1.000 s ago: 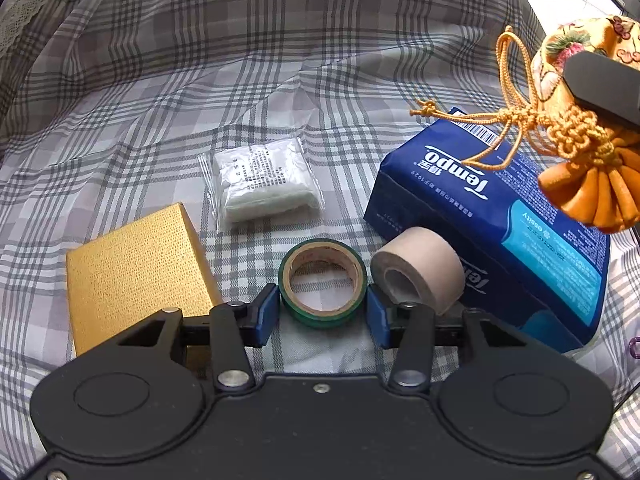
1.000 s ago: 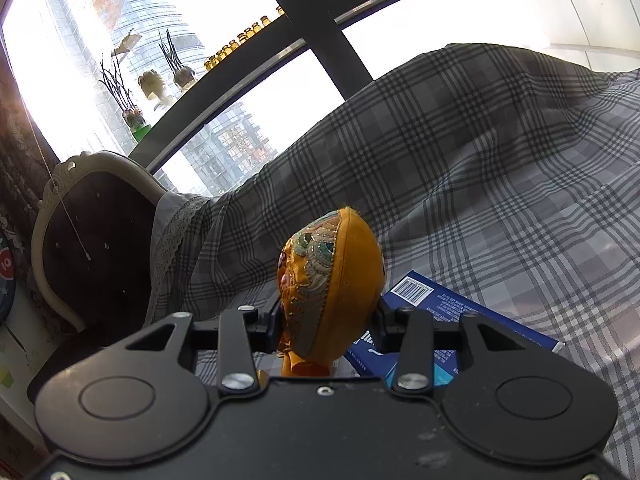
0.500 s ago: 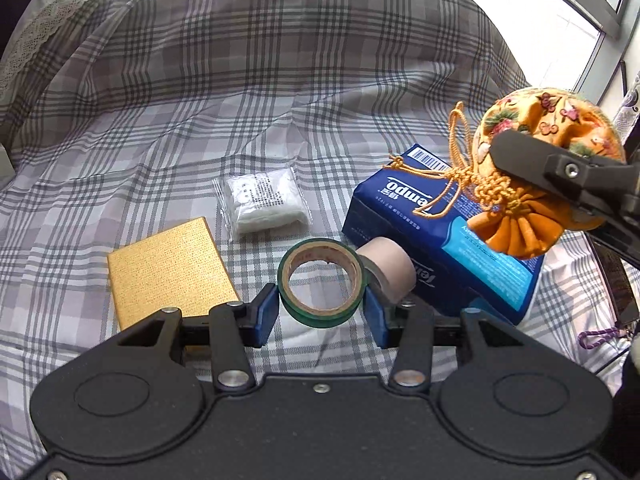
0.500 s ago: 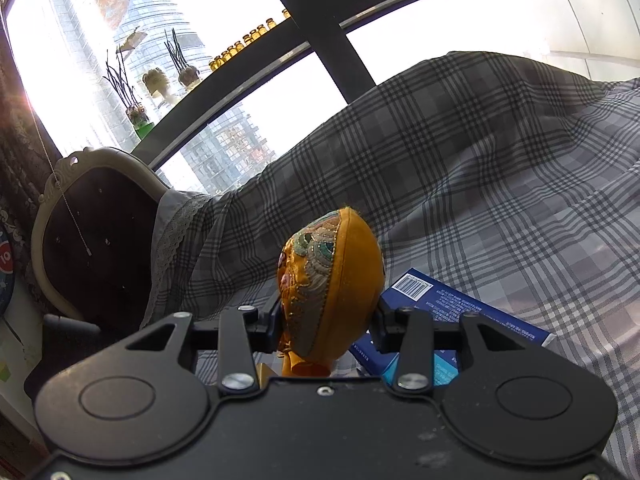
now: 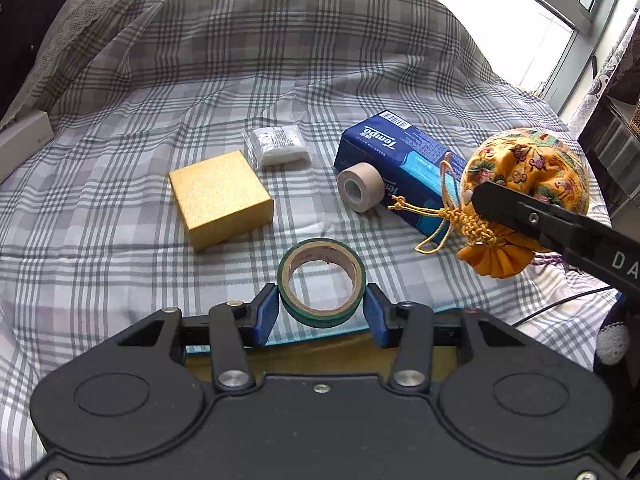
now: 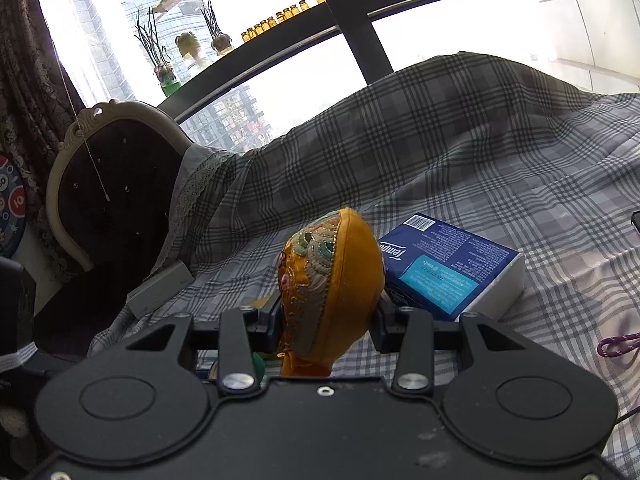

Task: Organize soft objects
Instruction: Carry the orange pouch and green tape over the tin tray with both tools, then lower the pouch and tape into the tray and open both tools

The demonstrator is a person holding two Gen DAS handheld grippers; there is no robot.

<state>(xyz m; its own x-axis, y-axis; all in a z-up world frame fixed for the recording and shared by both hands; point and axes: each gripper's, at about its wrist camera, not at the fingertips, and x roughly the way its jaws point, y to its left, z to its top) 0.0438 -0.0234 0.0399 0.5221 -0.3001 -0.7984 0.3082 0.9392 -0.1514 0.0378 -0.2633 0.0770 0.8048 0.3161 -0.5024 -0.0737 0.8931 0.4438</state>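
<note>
Two grips hold: my left gripper lifts the green tape roll back off the plaid sheet; my right gripper pinches the embroidered pouch, now carried near-right, sorting underway.

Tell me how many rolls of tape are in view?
2. The green tape roll is held between the left tongs; the beige tape roll lies against the blue tissue pack. Others may be hidden.

"Tempo" stands on the blue tissue pack; "DA" on the right gripper.
</note>
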